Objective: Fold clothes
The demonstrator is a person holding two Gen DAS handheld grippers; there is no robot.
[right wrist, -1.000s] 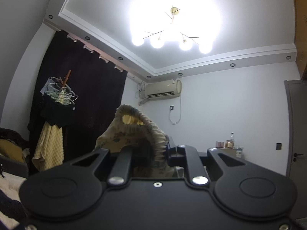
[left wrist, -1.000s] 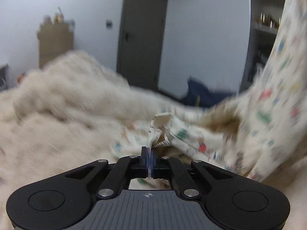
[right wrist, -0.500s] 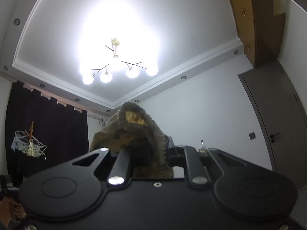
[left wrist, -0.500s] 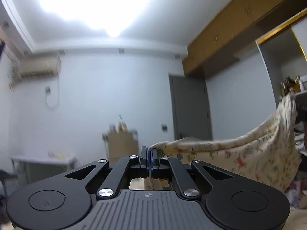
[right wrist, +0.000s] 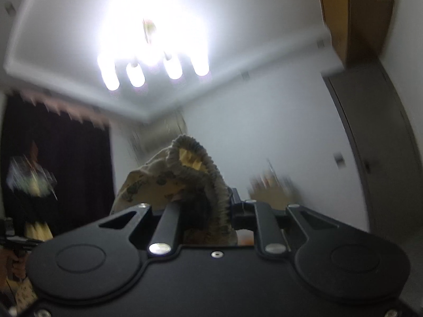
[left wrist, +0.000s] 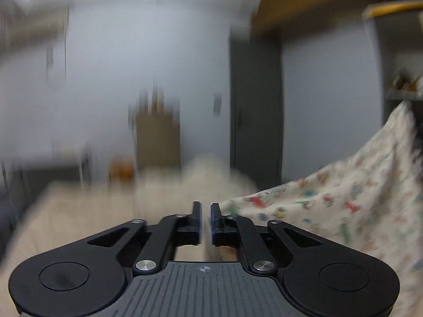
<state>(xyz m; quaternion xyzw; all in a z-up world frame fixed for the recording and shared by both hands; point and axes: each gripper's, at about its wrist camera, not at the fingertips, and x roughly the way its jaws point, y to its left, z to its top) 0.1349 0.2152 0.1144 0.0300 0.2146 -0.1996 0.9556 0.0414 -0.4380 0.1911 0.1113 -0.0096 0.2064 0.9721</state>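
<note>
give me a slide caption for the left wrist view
Left gripper, jaws just opened and empty, beside the printed garment draped at right over a blurred bed.

Cream printed garment (left wrist: pixel 343 203) with gathered elastic hem (right wrist: pixel 195 174), draped up rightward, bunched in the right tool (right wrist: pixel 208 206)

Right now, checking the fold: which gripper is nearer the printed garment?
Right. The right gripper is clamped on the printed garment; the left gripper has just opened, empty, with the cloth beside it.

Left tongs (left wrist: pixel 205 218) released garment (left wrist: pixel 330 206) (just opened).
</note>
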